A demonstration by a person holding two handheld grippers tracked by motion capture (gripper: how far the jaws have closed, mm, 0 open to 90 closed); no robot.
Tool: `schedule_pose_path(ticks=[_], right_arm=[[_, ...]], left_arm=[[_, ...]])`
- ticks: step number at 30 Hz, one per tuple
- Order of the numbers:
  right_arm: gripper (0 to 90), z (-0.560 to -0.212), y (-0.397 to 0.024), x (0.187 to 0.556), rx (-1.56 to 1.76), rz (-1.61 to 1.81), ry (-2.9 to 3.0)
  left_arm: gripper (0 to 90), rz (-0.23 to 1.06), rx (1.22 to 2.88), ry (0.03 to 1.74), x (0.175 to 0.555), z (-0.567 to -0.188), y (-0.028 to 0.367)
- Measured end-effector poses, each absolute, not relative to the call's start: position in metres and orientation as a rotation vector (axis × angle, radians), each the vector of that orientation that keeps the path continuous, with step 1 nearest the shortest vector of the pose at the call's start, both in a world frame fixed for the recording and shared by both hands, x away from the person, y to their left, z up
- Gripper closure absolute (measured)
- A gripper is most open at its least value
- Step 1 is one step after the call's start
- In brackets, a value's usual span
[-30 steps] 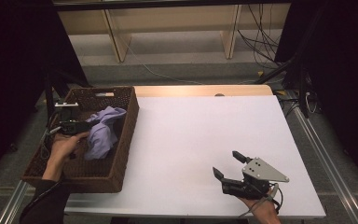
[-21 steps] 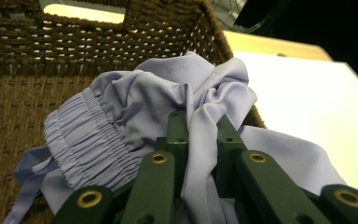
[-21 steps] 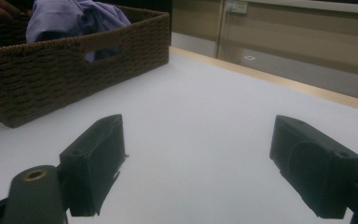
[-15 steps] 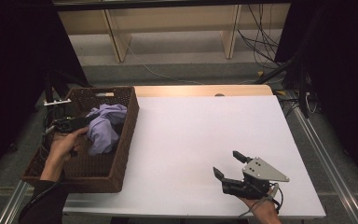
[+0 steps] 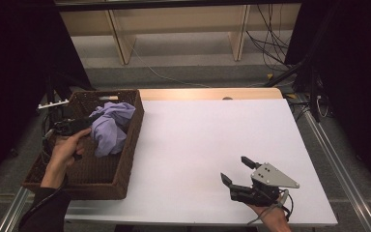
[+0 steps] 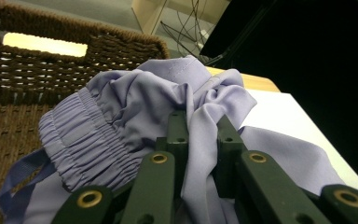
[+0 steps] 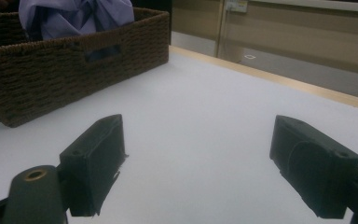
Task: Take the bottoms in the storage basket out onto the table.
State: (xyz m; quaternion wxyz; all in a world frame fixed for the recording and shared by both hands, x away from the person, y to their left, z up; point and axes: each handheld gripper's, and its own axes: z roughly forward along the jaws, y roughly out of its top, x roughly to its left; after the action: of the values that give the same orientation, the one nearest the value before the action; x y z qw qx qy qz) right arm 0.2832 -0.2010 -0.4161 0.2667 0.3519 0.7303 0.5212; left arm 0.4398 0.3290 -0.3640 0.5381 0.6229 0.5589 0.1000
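Note:
A lilac garment (image 5: 109,126) with an elastic waistband (image 6: 81,135) hangs bunched over the brown wicker basket (image 5: 125,159) at the table's left. My left gripper (image 5: 72,125), held by a hand (image 5: 63,153) above the basket's left side, is shut on a fold of the garment (image 6: 200,140), and its jaws pinch the cloth between them. Near the front right of the white table (image 5: 212,130), my right gripper (image 5: 236,170) rests low and open, nothing between its fingers (image 7: 95,163). The basket (image 7: 51,70) and garment (image 7: 74,16) lie far ahead of it.
A wooden strip (image 5: 207,93) runs along the table's far edge. Beyond it stand shelf legs (image 5: 118,38) and loose cables (image 5: 270,29) on the floor. Metal rails (image 5: 338,159) flank the table. Dark curtains close in on both sides.
The left gripper has lifted and moved toward the far end of the basket, pulling the lilac garment up with it. The right gripper has stayed in place, open.

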Motion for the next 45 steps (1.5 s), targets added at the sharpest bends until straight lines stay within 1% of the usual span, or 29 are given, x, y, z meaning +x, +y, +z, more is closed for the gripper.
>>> schedule_pose_path(ticks=[8,21,37,45], right_arm=[[18.8,-0.416,-0.201,0.283,0.95,1.408,1.972],[18.8,-0.416,-0.201,0.283,0.95,1.407,1.972],[18.8,-0.417,-0.2,0.284,0.945,1.404,1.972],[18.8,-0.416,-0.201,0.283,0.947,1.404,1.973]], left_arm=[[80.2,0.211,1.442,1.285,0.436,-0.356,0.325],[80.2,0.199,1.422,1.227,0.43,-0.345,0.318],[80.2,0.11,1.353,1.135,0.42,-0.329,0.31],[80.2,0.07,1.352,1.094,0.417,-0.324,0.298]])
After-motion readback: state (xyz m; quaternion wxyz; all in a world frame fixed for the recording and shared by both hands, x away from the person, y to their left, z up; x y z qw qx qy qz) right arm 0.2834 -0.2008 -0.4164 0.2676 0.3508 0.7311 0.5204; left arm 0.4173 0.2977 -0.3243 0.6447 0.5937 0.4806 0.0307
